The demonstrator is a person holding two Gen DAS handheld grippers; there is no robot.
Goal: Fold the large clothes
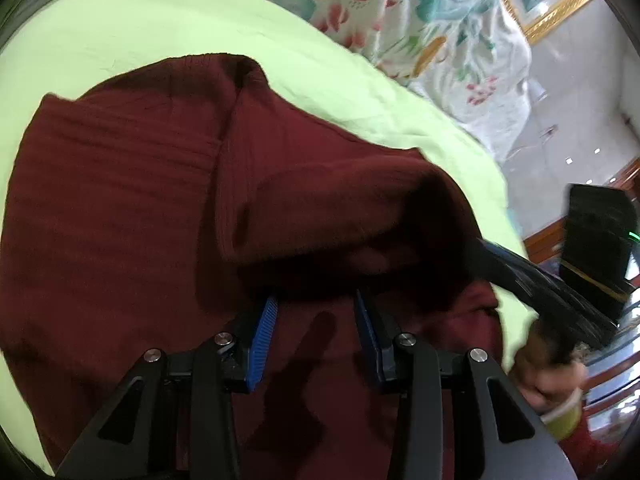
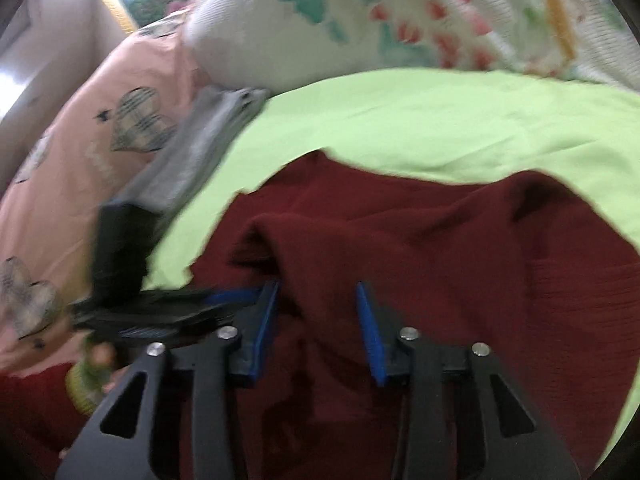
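Hovering over a dark red sweater (image 1: 132, 208), the left hand-held gripper (image 1: 316, 312) and right hand-held gripper (image 2: 318, 300) both stand spread, pinching nothing. Partly folded, the sweater lies on a green sheet (image 2: 440, 128) covering the bed, near a floral quilt (image 1: 440, 20).

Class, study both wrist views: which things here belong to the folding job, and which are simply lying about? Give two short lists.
Part of the job:
maroon sweater, partly folded
left gripper, jaws apart over it
right gripper, jaws apart over it
green sheet, the folding surface

Just lying about:
floral quilt
pink heart-print pillow
grey folded cloth
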